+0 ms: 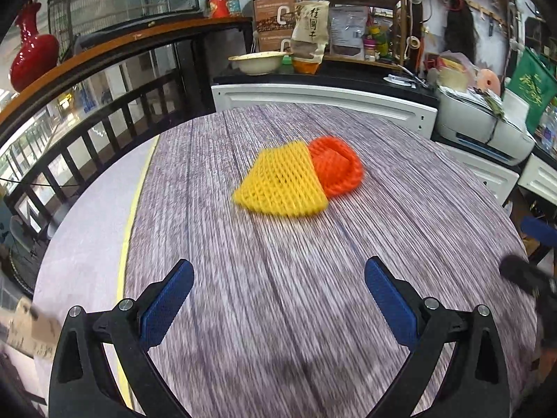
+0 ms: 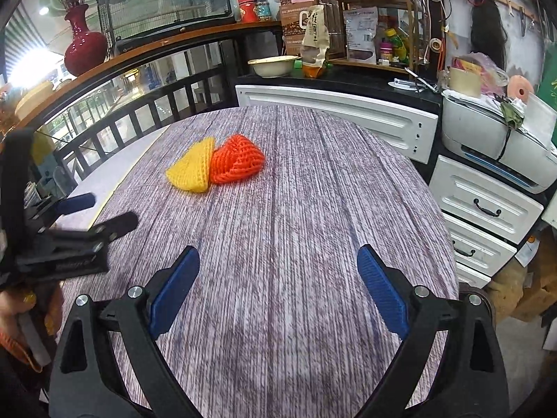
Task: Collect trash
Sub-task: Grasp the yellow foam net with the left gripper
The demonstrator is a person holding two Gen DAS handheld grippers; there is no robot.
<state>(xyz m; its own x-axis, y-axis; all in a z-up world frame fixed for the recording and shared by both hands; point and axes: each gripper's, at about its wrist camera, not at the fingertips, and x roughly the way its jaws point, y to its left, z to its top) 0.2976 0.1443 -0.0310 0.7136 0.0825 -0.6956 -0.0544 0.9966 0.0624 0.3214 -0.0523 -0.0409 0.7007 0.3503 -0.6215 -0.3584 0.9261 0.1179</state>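
yellow foam net (image 1: 281, 184) overlaps orange foam net (image 1: 336, 165), flat.

Both tools are held low and level, side by side. The left tool (image 1: 278, 278) and right tool (image 2: 278, 268) are spread wide, nothing gripped.

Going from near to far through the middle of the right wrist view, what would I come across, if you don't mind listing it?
right gripper → bare table → yellow foam net and orange foam net touching side by side → white cabinet → bowl on the counter
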